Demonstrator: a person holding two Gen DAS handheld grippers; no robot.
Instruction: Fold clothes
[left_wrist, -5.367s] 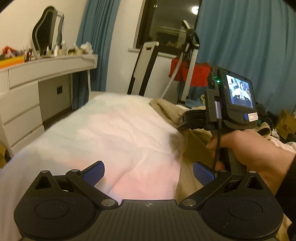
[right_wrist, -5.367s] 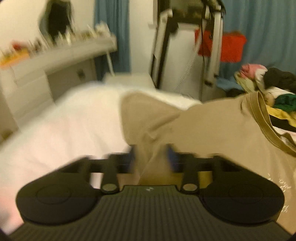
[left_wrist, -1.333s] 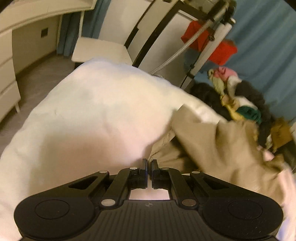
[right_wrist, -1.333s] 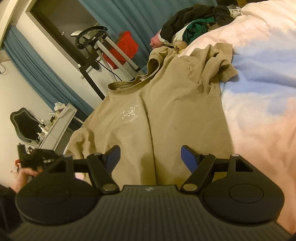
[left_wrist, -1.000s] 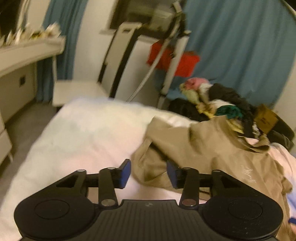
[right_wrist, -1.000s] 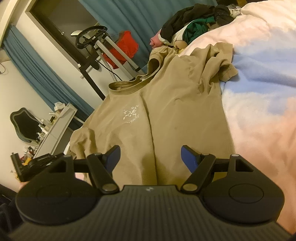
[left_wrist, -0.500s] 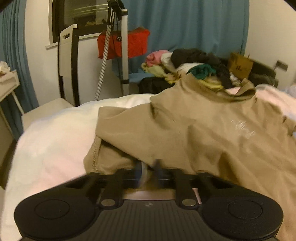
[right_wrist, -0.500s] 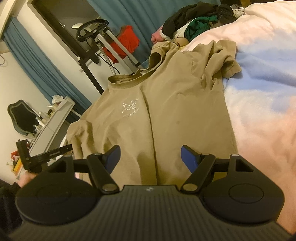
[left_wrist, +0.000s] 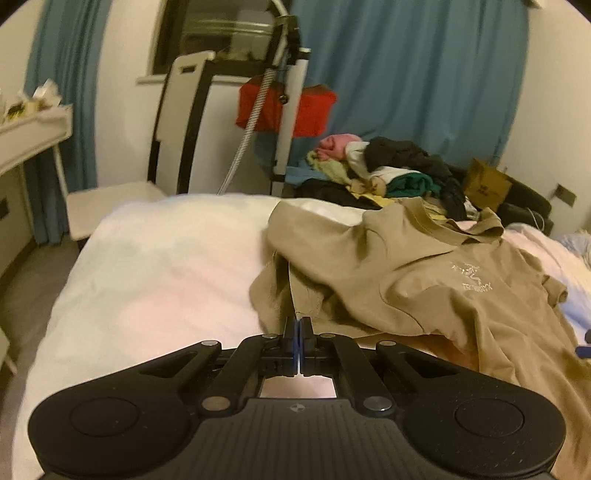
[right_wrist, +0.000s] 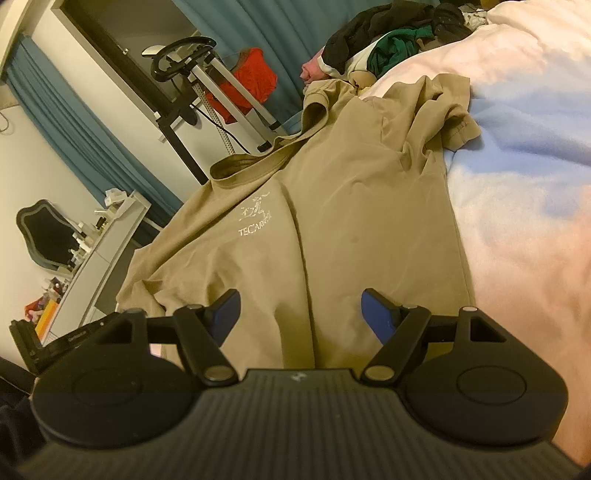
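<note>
The tan T-shirt (left_wrist: 424, 280) lies chest-up across the bed (left_wrist: 159, 266), its white logo showing, collar toward the heap of clothes (left_wrist: 391, 170) at the far edge. The left tongs (left_wrist: 298, 338) are pinched together at the shirt's bunched near edge; a thin fold of tan cloth seems to run right into the blue pads, though whether it is truly caught between them is hard to make out. That corner of the shirt is rumpled, so its sleeve is hidden in folds. The right tongs (right_wrist: 301, 314) hang wide open over the lower body of the shirt (right_wrist: 332, 229), gripping nothing. The far sleeve (right_wrist: 454, 122) is crumpled on the bedding. The shirt's hem is cut off behind the tool.
</note>
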